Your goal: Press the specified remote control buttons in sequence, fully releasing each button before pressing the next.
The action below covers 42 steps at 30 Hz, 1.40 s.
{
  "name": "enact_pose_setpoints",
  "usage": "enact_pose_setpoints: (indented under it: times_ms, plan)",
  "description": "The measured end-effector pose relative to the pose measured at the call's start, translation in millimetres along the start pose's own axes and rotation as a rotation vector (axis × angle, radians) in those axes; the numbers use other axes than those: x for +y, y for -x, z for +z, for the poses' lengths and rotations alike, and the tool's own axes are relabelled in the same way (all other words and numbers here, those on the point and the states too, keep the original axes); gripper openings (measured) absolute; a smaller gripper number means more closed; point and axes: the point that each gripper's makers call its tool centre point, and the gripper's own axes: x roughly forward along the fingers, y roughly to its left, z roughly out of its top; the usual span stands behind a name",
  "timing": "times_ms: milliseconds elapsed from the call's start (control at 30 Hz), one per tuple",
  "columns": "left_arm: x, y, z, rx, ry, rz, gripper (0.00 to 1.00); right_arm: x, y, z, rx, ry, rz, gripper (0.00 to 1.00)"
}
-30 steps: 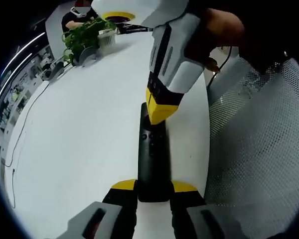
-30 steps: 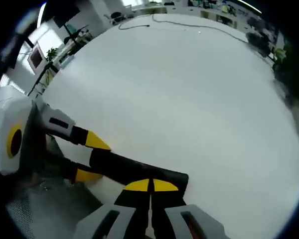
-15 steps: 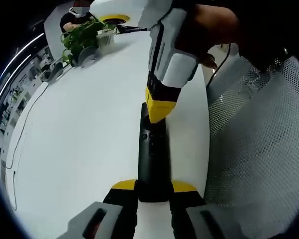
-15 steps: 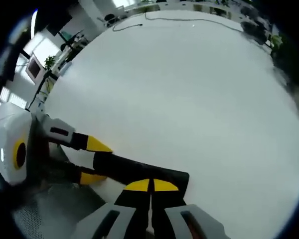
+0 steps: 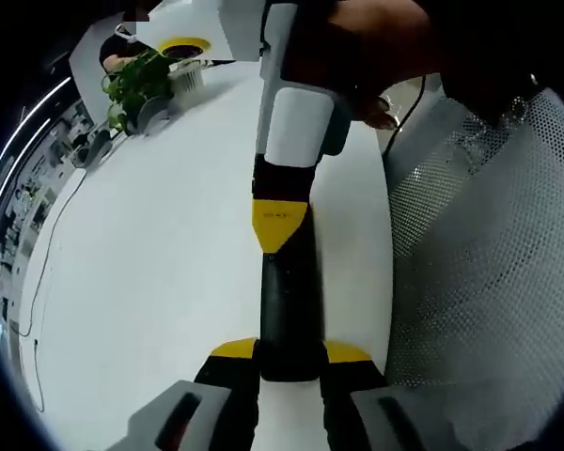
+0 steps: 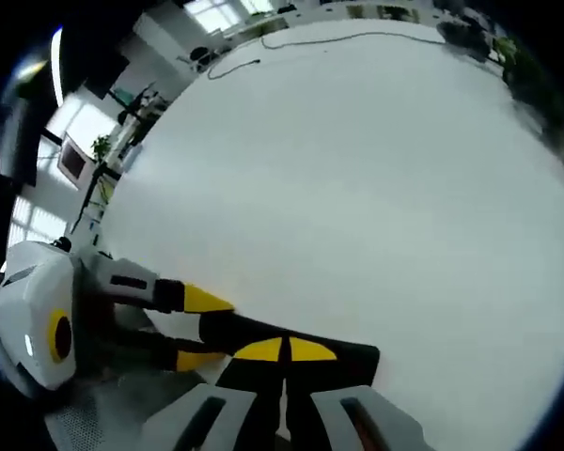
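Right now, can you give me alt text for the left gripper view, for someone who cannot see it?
The slim black remote control lies on the white table, gripped at its near end by the left gripper. The right gripper, yellow-tipped jaws together, points down onto the remote's far end. A potted green plant stands far back.

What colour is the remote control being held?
Black; the remote control shows best in the left gripper view.

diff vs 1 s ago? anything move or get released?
The right gripper slid along the remote toward the left gripper, its shut yellow tips now covering the buttons that showed earlier. Unchanged: the left gripper stays clamped on the remote's end and the remote lies flat on the white table. Nothing released.
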Motion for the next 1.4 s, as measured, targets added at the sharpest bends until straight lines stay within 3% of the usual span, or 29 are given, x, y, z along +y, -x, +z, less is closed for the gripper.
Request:
enact_pose_setpoints:
  times_ms: [1400]
  plan:
    - [0.7,-0.6,-1.0,-0.018,0.066,-0.026,0.24,1.7,-7.3,-2.6,0.027,0.058,-0.048,0.0]
